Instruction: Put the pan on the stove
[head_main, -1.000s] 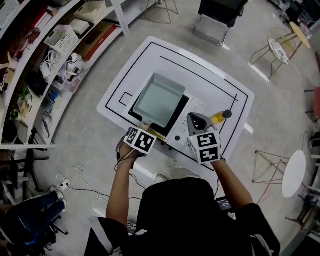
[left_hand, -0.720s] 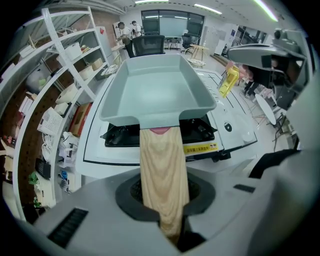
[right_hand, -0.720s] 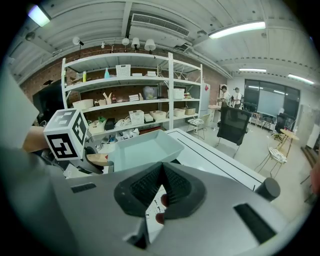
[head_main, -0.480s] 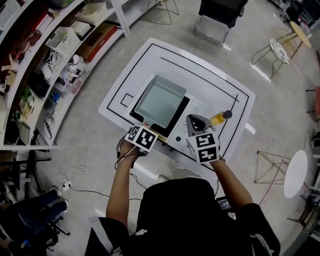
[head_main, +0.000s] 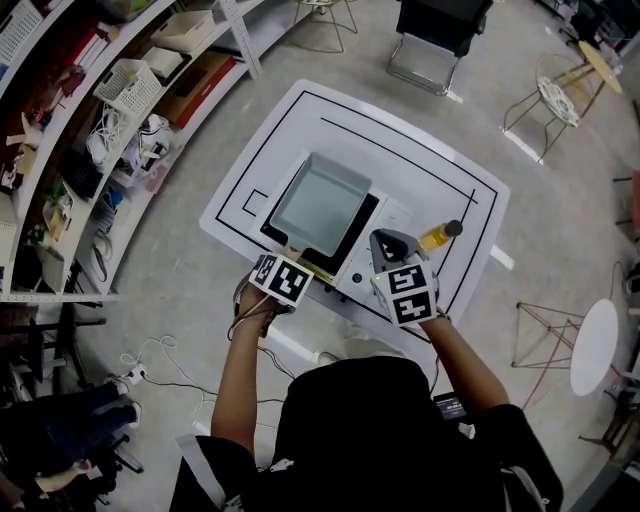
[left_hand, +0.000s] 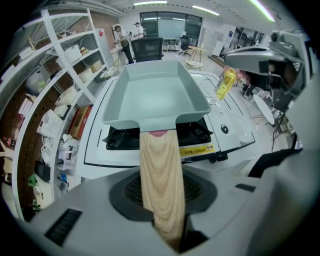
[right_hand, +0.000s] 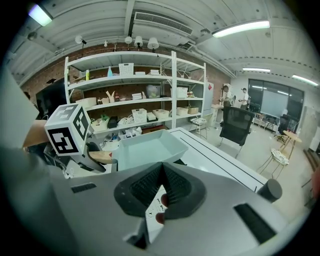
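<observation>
Placing looks basically done: the pan sits flat on the black stove in the middle of the white table, and as far as I can tell its base is fully on the burner grate, not hanging off. In the left gripper view the pan is level, with its wooden handle running straight back toward me. What's left, by my read, is just the let-go and pulling my left hand clear without dragging the handle. My left gripper is at the near edge of the table, lined up with the handle. Its fingers are opening with the handle between them, and a dark gap shows on the handle's right side, so the pinch looks loosened rather than clamped. My left forearm reaches forward from my body, elbow bent, wrist about level with the table edge. My right gripper hovers over the near right part of the table, just beside the stove's control panel and near a yellow bottle. It is angled across toward the pan, apart from it. Its fingers are pressed together at the tips with nothing between them. My right forearm is also out in front, doing nothing with the pan.
</observation>
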